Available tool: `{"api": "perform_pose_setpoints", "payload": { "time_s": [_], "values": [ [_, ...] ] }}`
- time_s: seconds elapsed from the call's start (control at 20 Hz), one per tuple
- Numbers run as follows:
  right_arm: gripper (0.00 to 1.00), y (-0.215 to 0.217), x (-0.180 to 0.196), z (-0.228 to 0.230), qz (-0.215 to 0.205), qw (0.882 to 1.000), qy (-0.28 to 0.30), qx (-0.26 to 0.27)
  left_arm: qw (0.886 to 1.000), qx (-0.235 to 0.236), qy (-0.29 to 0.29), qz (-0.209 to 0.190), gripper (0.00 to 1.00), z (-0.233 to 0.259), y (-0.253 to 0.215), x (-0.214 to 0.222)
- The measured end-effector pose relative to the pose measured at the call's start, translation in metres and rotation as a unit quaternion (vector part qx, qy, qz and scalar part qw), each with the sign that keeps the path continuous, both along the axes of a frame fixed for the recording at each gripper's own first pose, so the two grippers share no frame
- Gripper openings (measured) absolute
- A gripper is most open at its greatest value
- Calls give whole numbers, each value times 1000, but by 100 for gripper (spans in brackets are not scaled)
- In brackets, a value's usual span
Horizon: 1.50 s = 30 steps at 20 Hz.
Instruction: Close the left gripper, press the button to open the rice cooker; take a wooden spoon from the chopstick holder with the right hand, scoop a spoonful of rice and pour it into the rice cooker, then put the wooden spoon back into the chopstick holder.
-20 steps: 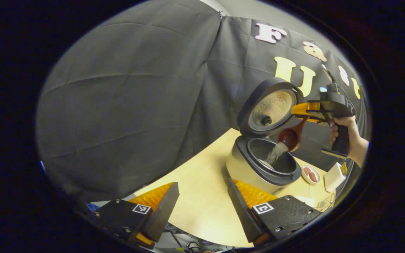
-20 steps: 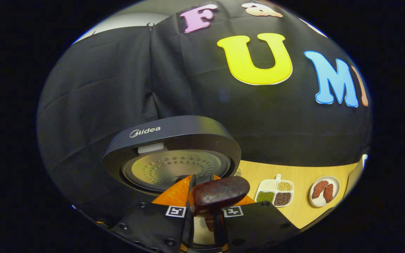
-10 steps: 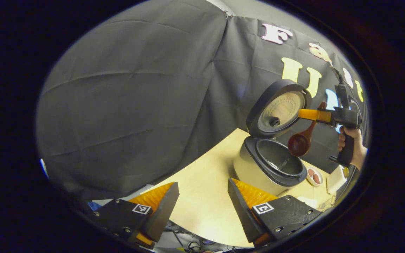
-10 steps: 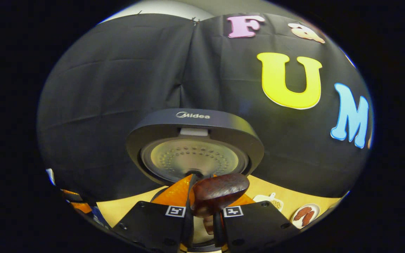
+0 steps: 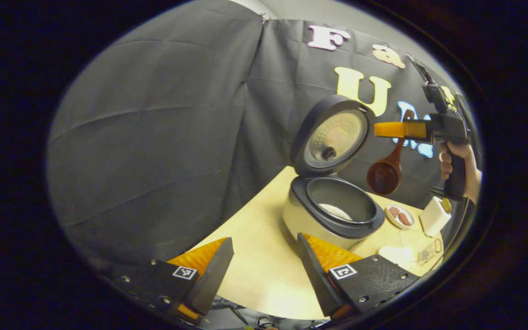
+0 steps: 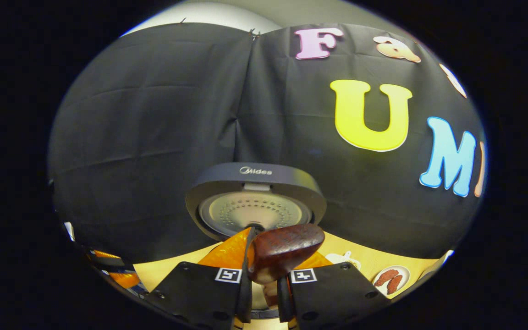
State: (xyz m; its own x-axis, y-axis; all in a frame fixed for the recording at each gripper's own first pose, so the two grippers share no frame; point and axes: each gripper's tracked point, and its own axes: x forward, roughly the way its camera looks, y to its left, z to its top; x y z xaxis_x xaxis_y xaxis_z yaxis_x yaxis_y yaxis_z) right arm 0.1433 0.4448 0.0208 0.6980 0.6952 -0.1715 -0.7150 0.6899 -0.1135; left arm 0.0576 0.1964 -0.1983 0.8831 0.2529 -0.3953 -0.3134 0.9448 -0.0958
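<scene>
- The left gripper (image 5: 264, 270) hangs over the desk's (image 5: 264, 238) near edge, fingers apart and empty.
- The rice cooker (image 5: 328, 220) stands beyond, lid up, rice inside.
- The right gripper (image 6: 264, 286) clamps the wooden spoon (image 5: 385, 172) above the cooker's far side.

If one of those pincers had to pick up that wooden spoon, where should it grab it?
Probably high on the handle, as the right gripper grips it now: both fingers pinch the thin stem from its two sides, near the top. The wooden spoon then hangs bowl-down beside the open rice cooker. The round bowl is wide and curved, so two flat fingers would likely slip there.
</scene>
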Motion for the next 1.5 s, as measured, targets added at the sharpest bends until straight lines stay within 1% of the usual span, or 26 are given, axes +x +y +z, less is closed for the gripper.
{"api": "perform_pose_setpoints", "payload": {
  "time_s": [0.1,0.15,0.3,0.35,0.45,0.55,0.65,0.7,0.75,0.8,0.9,0.95,1.0,1.1,1.15,1.2,1.25,1.3,1.35,1.4,1.45,1.5],
  "values": [
    [24,-35,1,20,-22,999,-1,25,1000,11,0,-21,88,2,-17,8],
    [24,-54,4,27,-33,999,-3,33,999,14,1,-30,89,4,-26,13],
    [24,-124,19,33,-81,995,10,53,998,20,2,-52,89,8,-57,28],
    [24,-150,24,32,-100,993,12,60,998,29,1,-59,88,9,-66,31],
    [24,-206,35,29,-142,987,17,67,997,37,-3,-70,89,16,-87,40],
    [24,-259,40,18,-184,979,35,80,996,25,-3,-80,89,18,-109,47],
    [24,-313,44,14,-225,968,50,103,995,20,1,-94,89,19,-133,55],
    [24,-340,47,11,-246,961,57,113,994,24,1,-102,89,21,-143,59],
    [20,-364,50,4,-265,954,68,121,993,32,-1,-110,89,24,-152,63],
    [20,-387,49,-2,-283,947,80,131,992,39,-8,-117,89,30,-160,66],
    [21,-428,45,-15,-320,928,107,159,991,48,-17,-123,89,37,-173,70],
    [24,-446,45,-22,-335,919,118,173,991,48,-16,-123,89,36,-178,71],
    [24,-464,45,-32,-349,910,129,185,991,44,-11,-123,89,33,-184,70],
    [24,-489,42,-56,-373,891,161,203,992,40,2,-123,89,28,-196,67],
    [21,-497,42,-69,-381,883,176,211,991,46,6,-123,89,28,-201,67],
    [21,-506,44,-79,-388,875,190,217,991,55,12,-124,89,27,-205,67],
    [24,-513,50,-93,-393,869,201,222,990,64,20,-124,89,27,-209,68],
    [24,-519,52,-104,-398,864,211,224,990,71,23,-123,89,30,-213,70],
    [21,-522,53,-116,-401,861,220,223,989,75,22,-122,89,34,-218,72],
    [24,-524,54,-127,-403,859,227,219,989,78,19,-121,89,39,-224,75],
    [21,-525,55,-137,-404,858,233,216,990,78,16,-119,89,43,-229,77],
    [21,-526,55,-147,-405,856,241,213,990,75,13,-117,89,46,-233,79]
  ]
}}
